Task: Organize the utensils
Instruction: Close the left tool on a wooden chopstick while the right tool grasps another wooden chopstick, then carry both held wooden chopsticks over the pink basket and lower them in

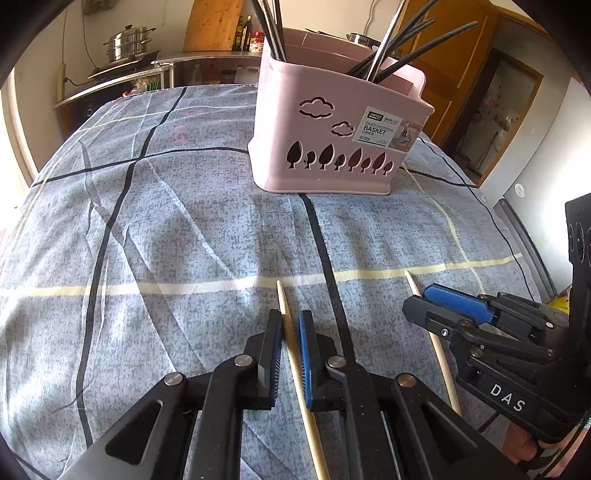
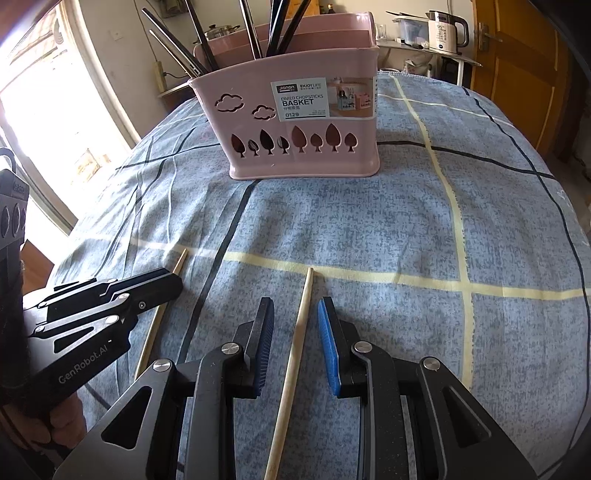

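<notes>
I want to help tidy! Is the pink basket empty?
No, the pink chopsticks basket already holds several dark chopsticks standing up in it.

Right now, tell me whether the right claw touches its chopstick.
Apart. The right wrist view shows the right claw open, cloth visible on both sides of the chopstick.

A blue-grey checked cloth (image 1: 184, 229) covers the table, crossed by black and cream lines. Behind it on the left, a steel steamer pot (image 1: 127, 42) sits on a stove, with dark bottles (image 1: 245, 33) and a wooden board (image 1: 214, 24) leaning by the wall. Over on the right, a white kettle (image 2: 447, 31) stands on a shelf beside a wooden door (image 2: 517, 62). Bright window (image 2: 44, 110) to the left.
</notes>
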Available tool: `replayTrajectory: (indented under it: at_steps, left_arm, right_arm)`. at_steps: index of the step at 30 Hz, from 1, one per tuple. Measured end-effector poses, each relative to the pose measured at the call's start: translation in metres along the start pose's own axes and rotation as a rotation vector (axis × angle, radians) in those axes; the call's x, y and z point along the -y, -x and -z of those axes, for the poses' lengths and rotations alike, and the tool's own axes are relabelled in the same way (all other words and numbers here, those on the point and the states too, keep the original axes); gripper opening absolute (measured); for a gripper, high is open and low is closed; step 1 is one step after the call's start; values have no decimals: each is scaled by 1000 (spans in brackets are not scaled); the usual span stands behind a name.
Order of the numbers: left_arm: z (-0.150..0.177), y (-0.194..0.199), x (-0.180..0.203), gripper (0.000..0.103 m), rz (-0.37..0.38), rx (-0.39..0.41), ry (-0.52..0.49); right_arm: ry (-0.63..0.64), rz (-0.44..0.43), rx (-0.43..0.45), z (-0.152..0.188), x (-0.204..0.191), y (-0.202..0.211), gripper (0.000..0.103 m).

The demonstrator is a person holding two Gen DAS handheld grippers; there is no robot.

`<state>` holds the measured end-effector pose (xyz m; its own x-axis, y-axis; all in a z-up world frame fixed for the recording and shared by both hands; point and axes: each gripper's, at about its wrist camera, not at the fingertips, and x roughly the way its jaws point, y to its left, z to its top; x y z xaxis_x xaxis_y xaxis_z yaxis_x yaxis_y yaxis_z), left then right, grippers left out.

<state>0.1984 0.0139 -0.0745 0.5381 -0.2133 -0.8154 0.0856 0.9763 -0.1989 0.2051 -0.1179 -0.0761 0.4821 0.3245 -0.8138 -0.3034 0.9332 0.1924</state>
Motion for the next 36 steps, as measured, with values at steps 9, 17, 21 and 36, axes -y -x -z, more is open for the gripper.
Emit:
replayTrajectory:
  at_steps: [9,17,21,36]
  left_arm:
    - [-10,-3,8,6,-5,-21,1]
    - [-26,25,10,5,34,38,4]
    - [-40,47,12,5,45,89,-5]
    - [-88,114,19,5,50,257,-65]
  right_arm:
    - [-11,-3,-15,-8,5,-2,6]
    - [-12,-46,49,-20,4,24,6]
    - [-8,-59,100,-31,3,44,6]
    - [29,-60,304,-72,2,111,5]
